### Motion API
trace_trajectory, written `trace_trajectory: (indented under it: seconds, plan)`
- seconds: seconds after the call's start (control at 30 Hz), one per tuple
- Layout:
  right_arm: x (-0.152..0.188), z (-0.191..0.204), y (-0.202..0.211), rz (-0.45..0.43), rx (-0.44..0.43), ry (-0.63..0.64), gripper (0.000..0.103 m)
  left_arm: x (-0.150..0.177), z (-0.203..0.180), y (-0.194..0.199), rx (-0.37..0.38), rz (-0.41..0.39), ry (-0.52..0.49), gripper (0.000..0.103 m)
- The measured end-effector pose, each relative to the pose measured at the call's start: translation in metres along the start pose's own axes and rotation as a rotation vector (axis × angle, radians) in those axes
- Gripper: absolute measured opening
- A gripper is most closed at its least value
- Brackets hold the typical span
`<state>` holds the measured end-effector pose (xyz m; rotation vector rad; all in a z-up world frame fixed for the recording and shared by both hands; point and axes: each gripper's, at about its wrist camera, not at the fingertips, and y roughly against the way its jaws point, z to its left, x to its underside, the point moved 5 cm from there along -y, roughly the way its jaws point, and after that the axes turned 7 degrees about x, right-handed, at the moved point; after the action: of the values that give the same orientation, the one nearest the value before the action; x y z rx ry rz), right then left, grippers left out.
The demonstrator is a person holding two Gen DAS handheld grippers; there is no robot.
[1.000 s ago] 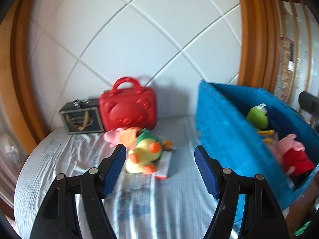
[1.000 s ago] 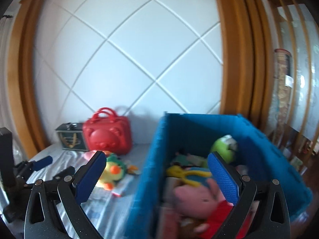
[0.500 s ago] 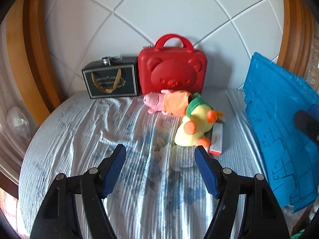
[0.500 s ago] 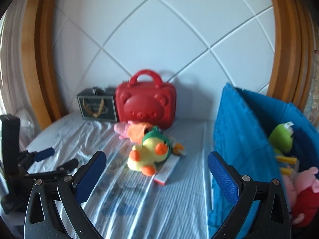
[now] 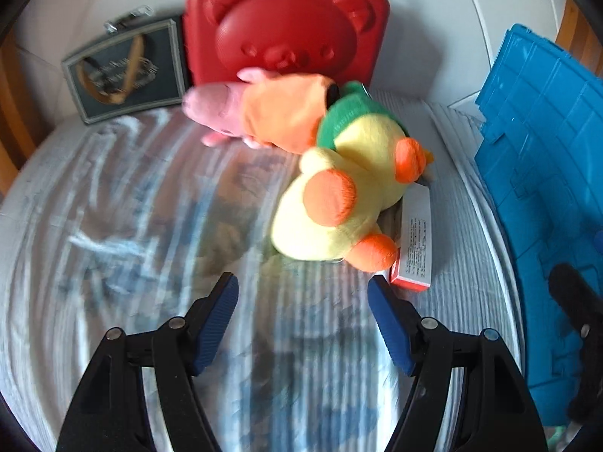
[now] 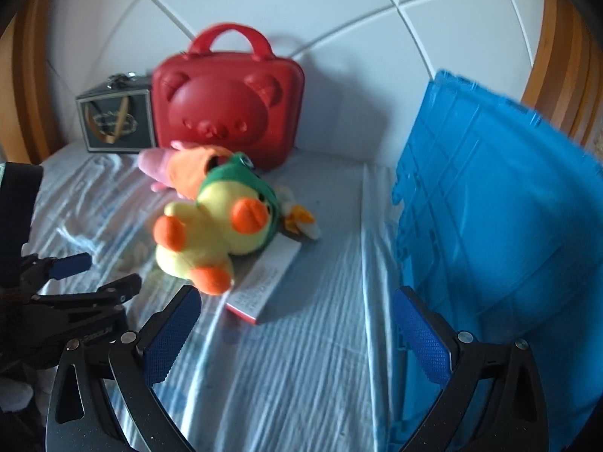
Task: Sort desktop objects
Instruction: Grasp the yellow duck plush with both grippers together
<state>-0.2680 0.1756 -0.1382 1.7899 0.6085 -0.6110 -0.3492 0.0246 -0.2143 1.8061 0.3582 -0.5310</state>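
Observation:
A yellow plush duck (image 5: pixel 339 196) with orange feet and a green hood lies on the table, partly on a flat white and red box (image 5: pixel 414 237). A pink plush pig in orange (image 5: pixel 271 113) lies just behind it. My left gripper (image 5: pixel 303 316) is open and empty, just short of the duck. My right gripper (image 6: pixel 296 335) is open and empty, near the box (image 6: pixel 264 282) and duck (image 6: pixel 215 233). The pig (image 6: pixel 177 165) shows there too. The blue bin (image 6: pixel 497 226) stands to the right, also in the left wrist view (image 5: pixel 546 188).
A red bear-face case (image 5: pixel 286 26) and a dark gift box (image 5: pixel 124 67) stand against the white back wall. The table has a wrinkled pale striped cloth (image 5: pixel 113 226). The left gripper (image 6: pixel 75 282) shows at the left of the right wrist view.
Both grippers have moved forward and down toward the toys. The right gripper has swung left, off the bin's inside. The toys have not moved.

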Motion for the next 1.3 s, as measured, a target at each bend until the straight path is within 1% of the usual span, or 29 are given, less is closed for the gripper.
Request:
trace_trajectory:
  seconds: [0.1, 0.13, 0.17, 0.2, 0.23, 0.27, 0.3, 0.33, 0.37, 0.4, 0.43, 0.47, 0.5, 0.53, 0.57, 0.63, 0.67, 0.7, 0.8, 0.87, 0.93, 1.07, 1.1, 1.23, 1.3]
  plan:
    - [0.006, -0.004, -0.028, 0.049, 0.013, -0.015, 0.103, -0.012, -0.014, -0.033, 0.048, 0.013, -0.008, 0.070]
    - [0.008, -0.005, -0.033, 0.057, 0.025, -0.019, 0.103, -0.015, -0.020, -0.047, 0.057, 0.025, -0.018, 0.070]
    - [0.010, -0.006, -0.036, 0.063, 0.039, -0.020, 0.103, -0.017, -0.024, -0.060, 0.050, 0.041, -0.023, 0.071]
    - [0.013, -0.007, -0.042, 0.072, 0.051, -0.021, 0.103, -0.018, -0.026, -0.069, 0.025, 0.045, -0.030, 0.075]
    - [0.014, -0.007, -0.045, 0.077, 0.062, -0.018, 0.103, -0.019, -0.030, -0.076, -0.002, 0.022, -0.054, 0.088]
    - [0.015, -0.005, -0.047, 0.078, 0.079, -0.003, 0.103, -0.019, -0.033, -0.080, -0.023, 0.007, -0.085, 0.093]
    - [0.015, -0.003, -0.050, 0.076, 0.090, 0.014, 0.103, -0.018, -0.035, -0.084, -0.061, 0.004, -0.122, 0.093]
    - [0.016, 0.000, -0.052, 0.078, 0.090, 0.023, 0.103, -0.014, -0.035, -0.090, -0.120, 0.007, -0.178, 0.093]
    - [0.017, 0.003, -0.055, 0.084, 0.080, 0.023, 0.103, -0.011, -0.032, -0.092, -0.144, 0.009, -0.205, 0.093]
    - [0.018, 0.006, -0.056, 0.089, 0.067, 0.020, 0.103, -0.008, -0.023, -0.094, -0.141, 0.015, -0.203, 0.094]
    - [0.018, 0.009, -0.058, 0.091, 0.054, 0.015, 0.103, -0.005, -0.008, -0.096, -0.127, 0.038, -0.166, 0.094]
    - [0.017, 0.010, -0.058, 0.090, 0.047, 0.012, 0.103, -0.004, 0.006, -0.097, -0.131, 0.054, -0.130, 0.094]
    - [0.016, 0.013, -0.060, 0.093, 0.030, 0.004, 0.103, -0.005, 0.024, -0.097, -0.146, 0.056, -0.100, 0.094]
    - [0.015, 0.015, -0.061, 0.097, 0.011, -0.006, 0.103, -0.009, 0.041, -0.093, -0.158, 0.041, -0.080, 0.094]
    - [0.014, 0.018, -0.064, 0.103, -0.017, -0.023, 0.103, -0.012, 0.051, -0.090, -0.184, 0.037, -0.083, 0.094]
    - [0.009, 0.025, -0.068, 0.114, -0.088, -0.067, 0.103, -0.024, 0.068, -0.077, -0.238, 0.002, -0.117, 0.093]
    - [0.006, 0.030, -0.070, 0.117, -0.125, -0.089, 0.103, -0.029, 0.073, -0.071, -0.242, -0.009, -0.122, 0.093]
    - [0.002, 0.033, -0.070, 0.115, -0.155, -0.107, 0.103, -0.034, 0.077, -0.065, -0.228, -0.015, -0.123, 0.093]
    - [-0.011, 0.049, -0.078, 0.128, -0.250, -0.158, 0.103, -0.040, 0.073, -0.043, -0.149, -0.044, -0.134, 0.093]
    - [-0.018, 0.059, -0.085, 0.142, -0.289, -0.179, 0.103, -0.042, 0.065, -0.034, -0.092, -0.064, -0.140, 0.093]
    - [-0.024, 0.067, -0.090, 0.148, -0.305, -0.186, 0.103, -0.044, 0.054, -0.036, -0.039, -0.059, -0.152, 0.093]
    - [-0.037, 0.084, -0.098, 0.149, -0.311, -0.165, 0.103, -0.044, 0.050, -0.056, -0.042, -0.027, -0.199, 0.093]
    - [-0.040, 0.087, -0.101, 0.152, -0.310, -0.159, 0.103, -0.051, 0.052, -0.063, -0.039, -0.016, -0.198, 0.093]
    - [-0.044, 0.103, -0.120, 0.175, -0.299, -0.125, 0.103, -0.061, 0.052, -0.083, -0.022, -0.004, -0.196, 0.093]
    - [-0.045, 0.107, -0.133, 0.187, -0.287, -0.119, 0.103, -0.066, 0.059, -0.094, -0.005, 0.013, -0.194, 0.093]
